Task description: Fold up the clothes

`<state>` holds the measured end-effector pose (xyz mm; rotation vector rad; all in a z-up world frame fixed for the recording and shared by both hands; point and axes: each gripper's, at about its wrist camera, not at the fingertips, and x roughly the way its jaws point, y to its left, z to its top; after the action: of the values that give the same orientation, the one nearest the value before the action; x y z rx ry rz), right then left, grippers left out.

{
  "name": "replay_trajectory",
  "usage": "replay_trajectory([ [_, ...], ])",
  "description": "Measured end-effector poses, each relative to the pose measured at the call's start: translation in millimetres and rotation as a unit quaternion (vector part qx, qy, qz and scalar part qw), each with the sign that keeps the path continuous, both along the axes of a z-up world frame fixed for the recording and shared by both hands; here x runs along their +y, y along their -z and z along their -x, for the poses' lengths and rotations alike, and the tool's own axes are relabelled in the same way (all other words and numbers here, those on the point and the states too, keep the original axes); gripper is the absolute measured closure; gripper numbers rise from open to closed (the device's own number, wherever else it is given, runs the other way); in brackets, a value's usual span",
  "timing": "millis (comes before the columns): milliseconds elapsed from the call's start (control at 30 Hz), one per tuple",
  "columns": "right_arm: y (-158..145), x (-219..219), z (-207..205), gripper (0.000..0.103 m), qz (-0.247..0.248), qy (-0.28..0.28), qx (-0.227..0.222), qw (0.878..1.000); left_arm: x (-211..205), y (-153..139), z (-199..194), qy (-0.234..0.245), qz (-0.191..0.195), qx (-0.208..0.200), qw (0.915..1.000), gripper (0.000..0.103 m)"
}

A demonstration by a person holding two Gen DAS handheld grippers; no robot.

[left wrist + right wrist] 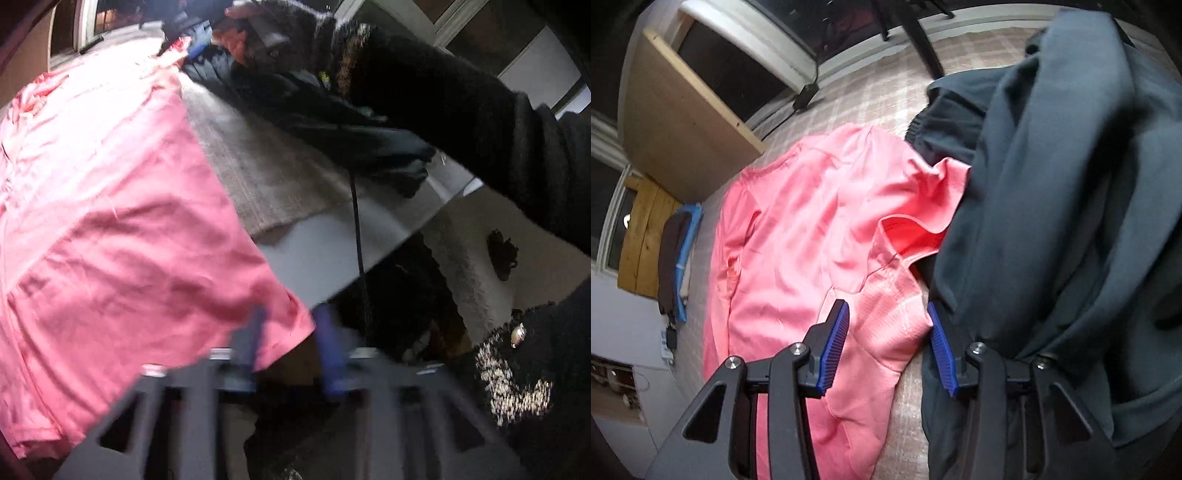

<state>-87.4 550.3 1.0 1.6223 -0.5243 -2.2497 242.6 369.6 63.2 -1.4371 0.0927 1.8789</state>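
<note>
A pink shirt (pixel 110 206) lies spread on a checked cloth; it also shows in the right wrist view (pixel 798 236), with its collar end near the fingers. My left gripper (pixel 291 339) is open, blurred, at the shirt's lower corner over the table edge. My right gripper (pixel 886 339) is open and empty, hovering over the shirt's shoulder area. A dark grey garment (pixel 1052 221) lies heaped on the right of the shirt, partly over it. In the left wrist view the right gripper (pixel 207 48) shows at the far end, held by a hand in a black sleeve.
The checked cloth (pixel 273 173) covers a white table (pixel 325 254) whose edge runs diagonally. A wooden cabinet (pixel 679 122) stands at the back left. A dark and blue item (pixel 677 258) lies at the table's left edge. A cable (pixel 356 229) hangs over the table.
</note>
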Motion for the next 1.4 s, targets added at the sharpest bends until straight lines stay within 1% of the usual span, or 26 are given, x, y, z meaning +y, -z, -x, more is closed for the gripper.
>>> replay_trajectory([
  [67, -4, -6, -7, 0.060, 0.003, -0.014, 0.011, 1.000, 11, 3, -6, 0.012, 0.019, 0.014, 0.9996, 0.059],
  [200, -2, -9, -7, 0.060, -0.032, -0.029, 0.015, 0.999, 27, 17, -6, 0.022, 0.062, 0.027, 0.9975, 0.060],
  [233, 0, -8, -6, 0.060, -0.031, -0.026, 0.014, 0.999, 29, 19, -6, 0.025, 0.064, 0.030, 0.9971, 0.060],
  [333, 3, -1, -3, 0.060, -0.006, -0.014, 0.007, 1.000, 32, 18, -7, 0.034, 0.052, 0.038, 0.9973, 0.063],
  [367, 2, -1, -3, 0.061, 0.000, -0.015, 0.009, 1.000, 32, 19, -7, 0.037, 0.043, 0.038, 0.9977, 0.073],
  [400, 0, -3, -3, 0.064, 0.002, -0.018, 0.014, 1.000, 32, 19, -8, 0.040, 0.036, 0.037, 0.9978, 0.100],
  [433, -2, -4, -3, 0.083, 0.004, -0.022, 0.019, 1.000, 29, 18, -7, 0.037, 0.030, 0.035, 0.9983, 0.100],
  [467, -4, -4, -3, 0.100, 0.006, -0.022, 0.023, 0.999, 24, 17, -7, 0.029, 0.022, 0.031, 0.9989, 0.102],
  [533, -8, 0, -4, 0.100, 0.008, -0.019, 0.030, 0.999, 14, 10, -5, 0.015, 0.003, 0.025, 0.9996, 0.102],
  [667, -18, 6, -5, 0.100, 0.011, -0.013, 0.044, 0.999, -6, -15, -2, -0.005, -0.048, 0.020, 0.9986, 0.102],
  [767, -25, 10, -7, 0.100, 0.015, -0.007, 0.063, 0.998, -12, -29, -5, -0.004, -0.073, 0.030, 0.9969, 0.102],
  [800, -23, 8, -6, 0.100, 0.003, -0.010, 0.060, 0.998, -12, -27, -7, 0.001, -0.074, 0.031, 0.9967, 0.102],
  [833, -18, 4, -5, 0.100, -0.015, -0.016, 0.051, 0.998, -8, -18, -7, 0.005, -0.064, 0.022, 0.9977, 0.102],
  [900, -14, 2, -6, 0.100, -0.024, -0.017, 0.047, 0.998, 0, -1, -6, 0.008, -0.038, 0.004, 0.9992, 0.102],
  [933, -16, 3, -8, 0.100, -0.022, -0.012, 0.053, 0.998, -3, -2, -4, 0.003, -0.040, 0.006, 0.9992, 0.102],
  [1033, -27, 2, -10, 0.100, -0.022, -0.007, 0.070, 0.997, -16, -14, 2, -0.022, -0.061, 0.020, 0.9977, 0.102],
  [1100, -36, -3, -9, 0.100, -0.024, -0.006, 0.079, 0.997, -28, -20, 6, -0.039, -0.067, 0.029, 0.9966, 0.102],
  [1200, -55, -28, -3, 0.100, -0.042, -0.020, 0.094, 0.994, -49, -24, 7, -0.067, -0.073, 0.035, 0.9944, 0.102],
  [1267, -66, -52, 2, 0.100, -0.058, -0.040, 0.102, 0.992, -68, -22, 4, -0.097, -0.076, 0.035, 0.9918, 0.102],
  [1333, -73, -88, 9, 0.100, -0.083, -0.074, 0.106, 0.988, -87, -20, 0, -0.129, -0.077, 0.033, 0.9881, 0.102],
  [1400, -75, -131, 18, 0.100, -0.124, -0.112, 0.113, 0.979, -112, -10, -4, -0.170, -0.079, 0.020, 0.9820, 0.102],
])
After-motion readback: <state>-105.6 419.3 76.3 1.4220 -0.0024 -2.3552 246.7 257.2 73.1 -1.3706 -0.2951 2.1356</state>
